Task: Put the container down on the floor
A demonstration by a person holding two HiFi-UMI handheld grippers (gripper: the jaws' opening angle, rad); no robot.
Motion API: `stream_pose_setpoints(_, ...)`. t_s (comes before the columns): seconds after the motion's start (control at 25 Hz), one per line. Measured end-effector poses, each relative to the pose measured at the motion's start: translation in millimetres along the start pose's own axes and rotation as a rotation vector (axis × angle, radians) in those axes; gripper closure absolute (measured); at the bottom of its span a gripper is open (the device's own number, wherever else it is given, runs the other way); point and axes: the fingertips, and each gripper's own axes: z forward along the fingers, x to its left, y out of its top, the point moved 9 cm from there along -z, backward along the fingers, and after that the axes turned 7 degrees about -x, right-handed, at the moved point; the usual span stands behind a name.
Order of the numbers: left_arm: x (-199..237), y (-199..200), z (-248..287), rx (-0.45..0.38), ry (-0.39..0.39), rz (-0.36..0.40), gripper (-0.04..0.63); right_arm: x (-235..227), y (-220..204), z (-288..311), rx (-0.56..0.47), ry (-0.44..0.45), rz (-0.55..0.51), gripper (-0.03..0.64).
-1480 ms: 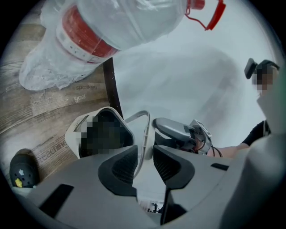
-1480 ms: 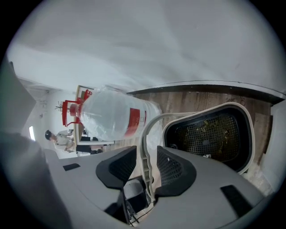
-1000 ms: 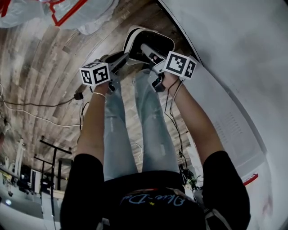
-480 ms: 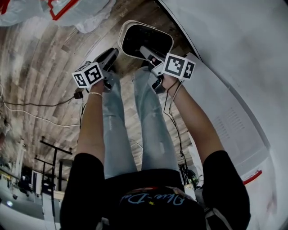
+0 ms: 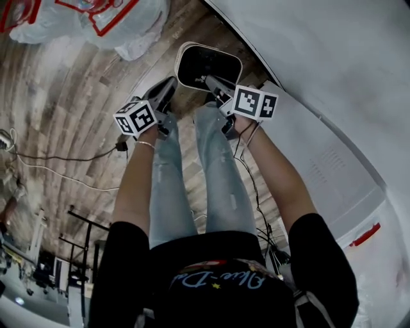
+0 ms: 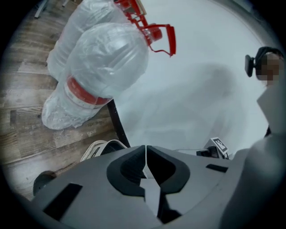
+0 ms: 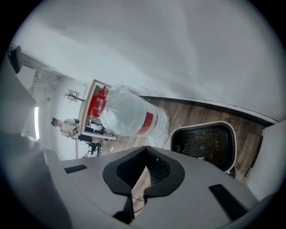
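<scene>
The container [image 5: 208, 66], a black basket with a cream rim, sits open side up on the wooden floor just beyond the person's feet. My right gripper [image 5: 207, 80] hangs over its near rim. Its jaws have just been closing, they are shut, and nothing is between them. In the right gripper view the container [image 7: 205, 143] lies ahead to the right, apart from the right gripper [image 7: 145, 150]. My left gripper [image 5: 168, 85] hangs left of the container, shut and empty. In the left gripper view its tips [image 6: 146, 147] meet, with the container's rim [image 6: 96, 150] showing just past them.
Large plastic-wrapped water bottles [image 5: 109, 19] with red handles lie on the floor at the far left. A white wall [image 5: 320, 96] runs along the right. Cables [image 5: 57, 157] trail over the boards at the left. The person's legs [image 5: 192, 179] stand between the arms.
The container was tilted with the right gripper at its rim; it now rests flat on the floor. Both grippers have lifted off and drawn back from it.
</scene>
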Motion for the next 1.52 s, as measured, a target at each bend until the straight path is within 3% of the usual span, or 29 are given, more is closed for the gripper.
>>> stream_pose_setpoints(0.24, -65.0, 37.2, -26.2, 0.027, -0.082, 0.159, 0.589, 56.3, 14.6, -42.6, -0.021, 0.024, -0.170, 0.618)
stream_pose_setpoints(0.44, -122.8, 60.3, -56.2, 0.092, -0.107, 0.342, 0.589, 109.8, 27.6, -85.0, -0.118, 0.051, -0.250, 0.618)
stream_pose_setpoints(0.6, -172.6, 79.1, -71.8, 0.147, -0.146, 0.500, 0.589, 147.0, 40.9, -112.8, -0.219, 0.069, -0.230, 0.618)
stream_pose_setpoints(0.92, -262.9, 97.8, -111.9, 0.102, -0.240, 0.524, 0.589, 208.2, 47.6, -181.9, -0.343, 0.070, -0.272, 0.618)
stream_pose_setpoints(1.52, -378.1, 154.9, -157.9, 0.065, -0.349, 0.756, 0.589, 293.0, 55.6, -274.7, -0.612, 0.064, -0.392, 0.618)
